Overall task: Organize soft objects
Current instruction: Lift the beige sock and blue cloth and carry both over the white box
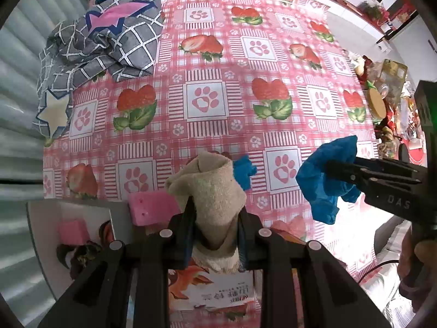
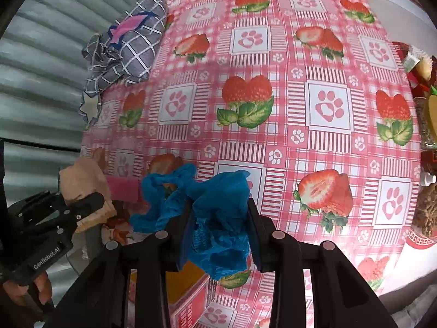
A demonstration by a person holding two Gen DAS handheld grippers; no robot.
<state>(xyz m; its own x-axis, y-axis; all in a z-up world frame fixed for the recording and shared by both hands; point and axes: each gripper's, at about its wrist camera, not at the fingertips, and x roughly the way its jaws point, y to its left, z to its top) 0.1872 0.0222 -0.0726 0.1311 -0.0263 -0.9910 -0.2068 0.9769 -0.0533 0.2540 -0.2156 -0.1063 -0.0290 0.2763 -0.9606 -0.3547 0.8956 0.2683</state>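
Left tongs [image 1: 215,213] gripping a beige rolled cloth [image 1: 210,188] by its lower end, jaws pressed narrow on it, roll standing free above the pads. Right tongs [image 2: 218,218] pinching a crumpled blue cloth [image 2: 215,213] between both pads, loose folds spilling out toward the left tongs.

Both bundles hanging clear above the strawberry-print worktop [image 1: 245,63], beige roll just above the printed carton [image 1: 215,295], blue cloth off to the carton's right.

Risks, as judged from this view:
- Blue cloth slipping: only a fold being held, with the larger share dangling outside the jaws and pulling on the grip.
- Beige roll unwinding or tipping, being clamped at one end only.
- Trailing blue folds snagging on the carton edge or on the pink sponge blocks [image 1: 153,207] just left of the carton during lowering.
- Tongs colliding, both working close beside the carton.

Grey checked bedding [image 1: 109,43] lying far beyond the carton, at the worktop's far-left edge, well apart from both tongs.
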